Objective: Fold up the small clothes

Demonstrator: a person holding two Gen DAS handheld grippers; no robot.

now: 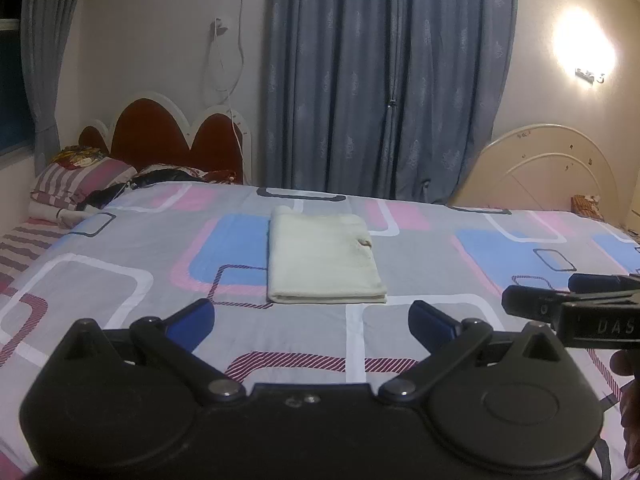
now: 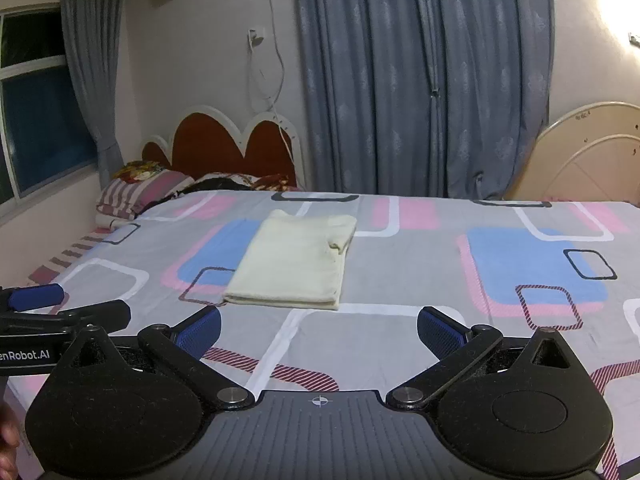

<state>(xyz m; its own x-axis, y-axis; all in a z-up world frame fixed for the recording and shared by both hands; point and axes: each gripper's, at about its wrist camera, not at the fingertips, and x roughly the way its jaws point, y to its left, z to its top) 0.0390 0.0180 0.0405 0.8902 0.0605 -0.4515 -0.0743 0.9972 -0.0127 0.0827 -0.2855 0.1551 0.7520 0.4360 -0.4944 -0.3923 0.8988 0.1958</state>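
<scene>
A cream garment (image 1: 322,258) lies folded into a neat rectangle on the patterned bedsheet (image 1: 420,248); in the right wrist view the same garment (image 2: 296,260) sits ahead and to the left. My left gripper (image 1: 310,322) hovers just short of its near edge, open, with nothing between its blue pads. My right gripper (image 2: 320,330) is open wide and empty, to the right of the fold's near edge. In the left wrist view the right gripper (image 1: 560,300) enters from the right edge. The left gripper's fingers (image 2: 48,304) show at the left edge of the right wrist view.
The bed carries pillows (image 1: 80,184) and bundled bedding (image 2: 144,188) at its head on the left, below a red and white headboard (image 1: 160,136). Grey curtains (image 1: 384,80) hang behind. A cream headboard (image 1: 548,172) leans at the right. A person's hand (image 1: 628,400) shows at the right edge.
</scene>
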